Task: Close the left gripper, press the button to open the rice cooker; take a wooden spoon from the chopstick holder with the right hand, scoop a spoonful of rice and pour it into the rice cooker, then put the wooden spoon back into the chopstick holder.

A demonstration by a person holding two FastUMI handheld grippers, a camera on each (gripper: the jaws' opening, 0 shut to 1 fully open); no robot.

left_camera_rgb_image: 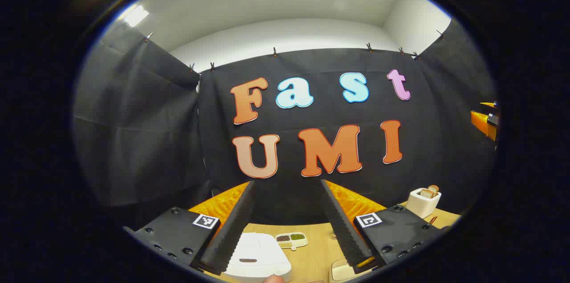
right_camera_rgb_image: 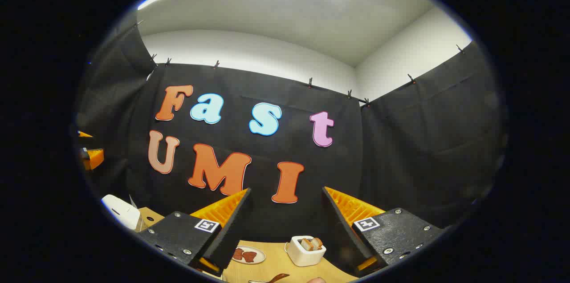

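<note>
Grippers both stood spread and held nothing above the desk.

In the left gripper view, your left gripper [left_camera_rgb_image: 287, 225] hung wide apart over the closed white rice cooker [left_camera_rgb_image: 258, 257] at the desk's near edge, with a small divided dish of grains [left_camera_rgb_image: 291, 240] behind it. In the right gripper view, your right gripper [right_camera_rgb_image: 285, 229] gaped over a white holder [right_camera_rgb_image: 305, 249] mid-desk beside a plate [right_camera_rgb_image: 248, 255]; a wooden spoon [right_camera_rgb_image: 272, 279] lay at the near edge.
</note>
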